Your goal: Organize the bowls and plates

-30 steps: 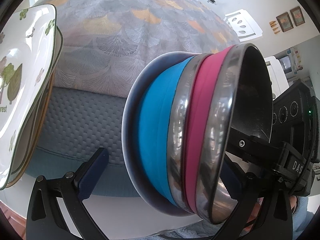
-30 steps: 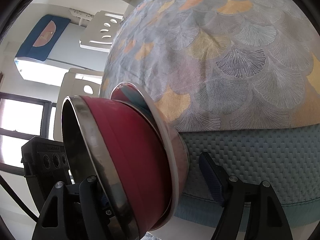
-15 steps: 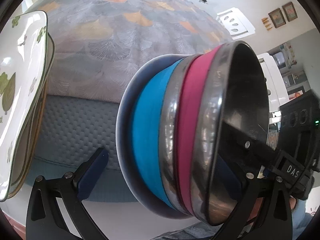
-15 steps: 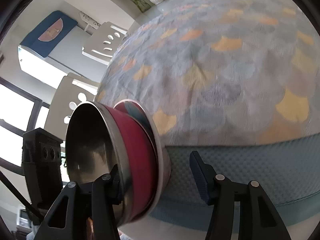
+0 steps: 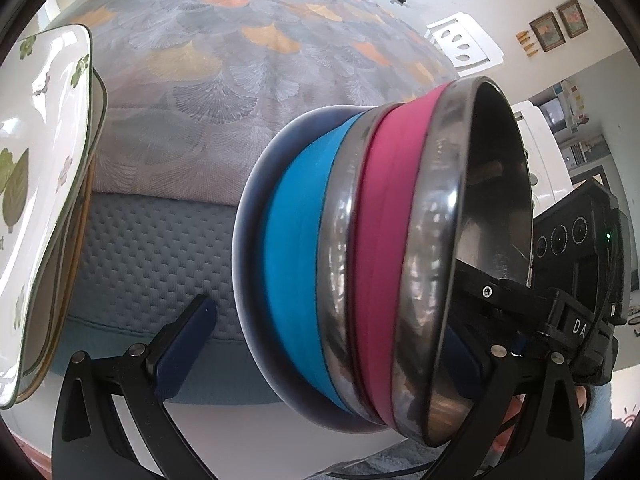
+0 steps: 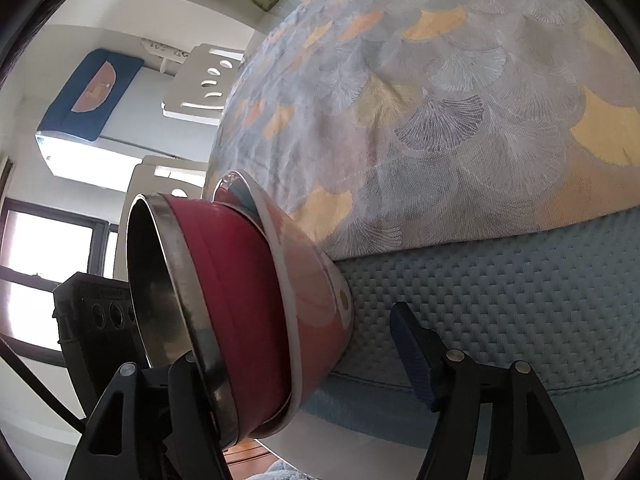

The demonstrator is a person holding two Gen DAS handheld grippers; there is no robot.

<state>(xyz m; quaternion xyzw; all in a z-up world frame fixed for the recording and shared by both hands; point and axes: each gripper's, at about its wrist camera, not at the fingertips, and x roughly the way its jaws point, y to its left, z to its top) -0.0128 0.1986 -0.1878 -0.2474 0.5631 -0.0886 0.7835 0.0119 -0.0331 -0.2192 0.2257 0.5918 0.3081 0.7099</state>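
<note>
I am watching the nested stack of bowls (image 5: 304, 256), which is leaning on the quilted mat (image 6: 500, 300) at the near edge of the surface (image 5: 240, 80), beside the square plates (image 5: 44, 184). My right tool (image 6: 294, 340) is opening, straddling the wall of the pink bowl (image 6: 236, 300) without pinching it. My left tool (image 5: 328, 328) is standing wide around the stack, its visible pad clear. I am planning to settle the stack flat before drawing away, since tilted bowls may roll.

Both grippers, left (image 5: 328, 344) and right (image 6: 296, 360), have black frames with silver screws and dark blue pads; a black cable trails from the right.
</note>
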